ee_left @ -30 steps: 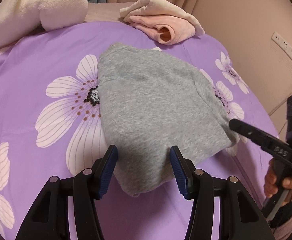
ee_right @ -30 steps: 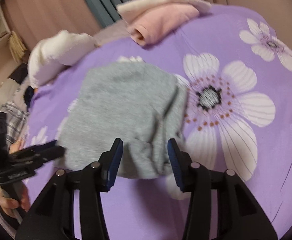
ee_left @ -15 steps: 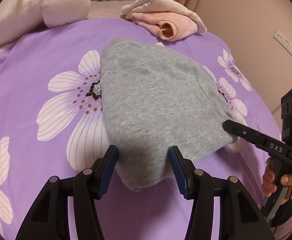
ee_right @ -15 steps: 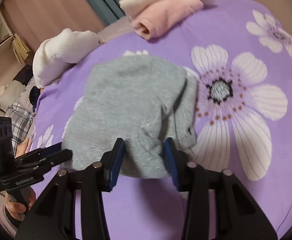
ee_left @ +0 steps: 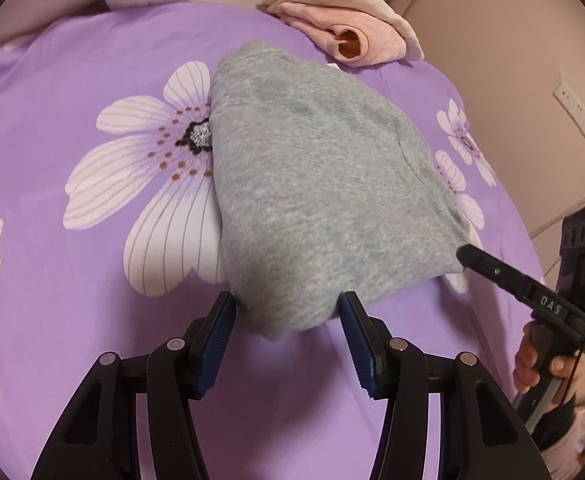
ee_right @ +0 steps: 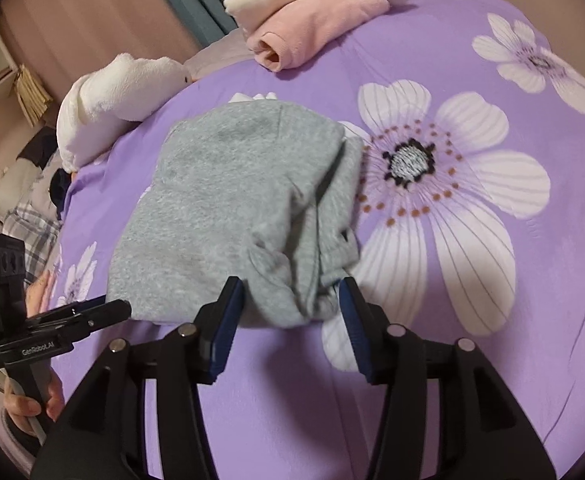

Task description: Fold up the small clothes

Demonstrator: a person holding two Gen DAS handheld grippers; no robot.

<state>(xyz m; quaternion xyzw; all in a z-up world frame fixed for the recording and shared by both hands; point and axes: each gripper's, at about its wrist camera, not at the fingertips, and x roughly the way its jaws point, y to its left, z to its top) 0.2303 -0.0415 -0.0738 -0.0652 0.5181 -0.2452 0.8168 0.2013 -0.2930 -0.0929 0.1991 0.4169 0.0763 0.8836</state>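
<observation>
Grey garment [ee_left: 324, 184] runs near-to-far; its near corners lie between the spread jaws of left gripper [ee_left: 287, 310] and right gripper [ee_right: 291, 294], neither clamped

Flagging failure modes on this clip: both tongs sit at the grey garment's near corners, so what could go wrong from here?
The right tongs straddle a bunched, layered corner of the grey garment; closing may catch only some layers and undo the fold. The left tongs stand open over a rounded corner and might pinch the purple sheet too.
</observation>
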